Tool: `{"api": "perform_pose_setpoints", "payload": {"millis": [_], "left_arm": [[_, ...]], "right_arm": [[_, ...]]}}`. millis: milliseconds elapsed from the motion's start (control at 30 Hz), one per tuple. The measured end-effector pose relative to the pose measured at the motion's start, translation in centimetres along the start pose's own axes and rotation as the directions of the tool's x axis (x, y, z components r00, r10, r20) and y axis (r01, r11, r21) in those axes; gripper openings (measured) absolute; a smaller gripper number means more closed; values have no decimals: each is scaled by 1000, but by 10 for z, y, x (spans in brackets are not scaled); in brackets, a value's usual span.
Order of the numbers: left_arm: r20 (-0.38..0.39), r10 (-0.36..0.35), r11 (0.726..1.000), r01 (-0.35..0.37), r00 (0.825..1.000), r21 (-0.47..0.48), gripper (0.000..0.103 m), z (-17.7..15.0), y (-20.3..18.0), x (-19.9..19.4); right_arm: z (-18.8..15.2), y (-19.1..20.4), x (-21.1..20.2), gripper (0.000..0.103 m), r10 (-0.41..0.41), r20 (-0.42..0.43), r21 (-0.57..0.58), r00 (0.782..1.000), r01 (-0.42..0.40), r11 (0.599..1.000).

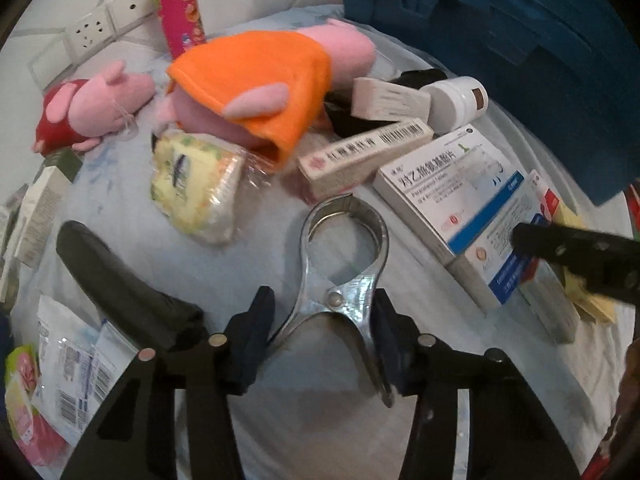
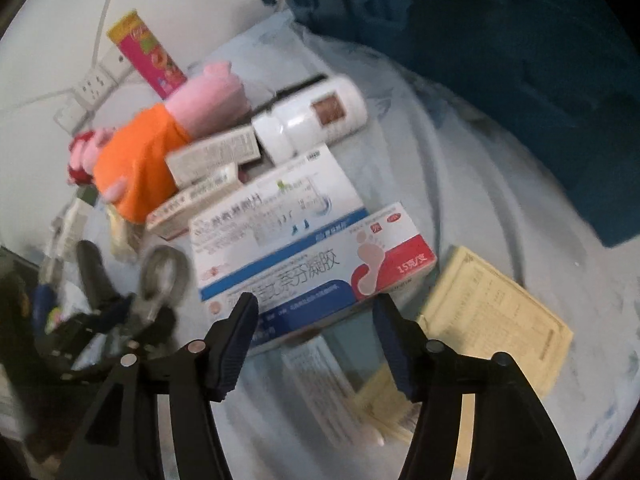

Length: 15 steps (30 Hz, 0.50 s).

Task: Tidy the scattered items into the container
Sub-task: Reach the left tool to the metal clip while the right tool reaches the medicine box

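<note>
Our left hand-held gripper (image 1: 320,312) has its two fingers close on both sides of a shiny metal tool (image 1: 344,264), at the pin where its arms cross. We think it is pinching the tool, but we cannot be sure it squeezes tight. The tool's long way points straight ahead of us, ring end away.

Our right hand-held gripper (image 2: 316,320) is wide open and holds nothing. Just in front of it lies a white, blue and red box (image 2: 320,268) with a foot drawing and "15" on it. It lies crossways, so its long side runs left to right between the fingers. The right side is nearer to it.

Behind it a second white and blue box (image 1: 452,184) reads "Paracetamol Tablets".

Farther off lie a white bottle (image 2: 316,120) and a pink pig toy in orange (image 1: 256,88).

Farthest, on the right, stands the dark blue container (image 1: 520,48). We cannot see inside it.
</note>
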<state>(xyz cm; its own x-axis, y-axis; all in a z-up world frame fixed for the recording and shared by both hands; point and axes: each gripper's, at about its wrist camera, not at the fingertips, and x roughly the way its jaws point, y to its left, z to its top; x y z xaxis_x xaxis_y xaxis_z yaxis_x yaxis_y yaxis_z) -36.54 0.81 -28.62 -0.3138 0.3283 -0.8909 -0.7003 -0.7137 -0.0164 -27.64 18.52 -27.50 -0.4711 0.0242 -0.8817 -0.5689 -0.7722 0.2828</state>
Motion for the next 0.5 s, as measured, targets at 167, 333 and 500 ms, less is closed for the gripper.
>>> {"api": "perform_pose_setpoints", "payload": {"millis": [167, 333, 500], "left_arm": [[2, 5, 1000, -5, 1000, -25, 46, 1, 2, 1], [-1, -1, 999, 1, 1000, -53, 45, -1, 3, 3], [0, 4, 998, -4, 1000, -59, 45, -5, 5, 1]], "right_arm": [[2, 3, -3, 41, -19, 29, -33, 999, 20, 999], [5, 3, -5, 83, -27, 21, 33, 999, 26, 999], [6, 22, 17, 93, -55, 0, 13, 998, 55, 998]]}}
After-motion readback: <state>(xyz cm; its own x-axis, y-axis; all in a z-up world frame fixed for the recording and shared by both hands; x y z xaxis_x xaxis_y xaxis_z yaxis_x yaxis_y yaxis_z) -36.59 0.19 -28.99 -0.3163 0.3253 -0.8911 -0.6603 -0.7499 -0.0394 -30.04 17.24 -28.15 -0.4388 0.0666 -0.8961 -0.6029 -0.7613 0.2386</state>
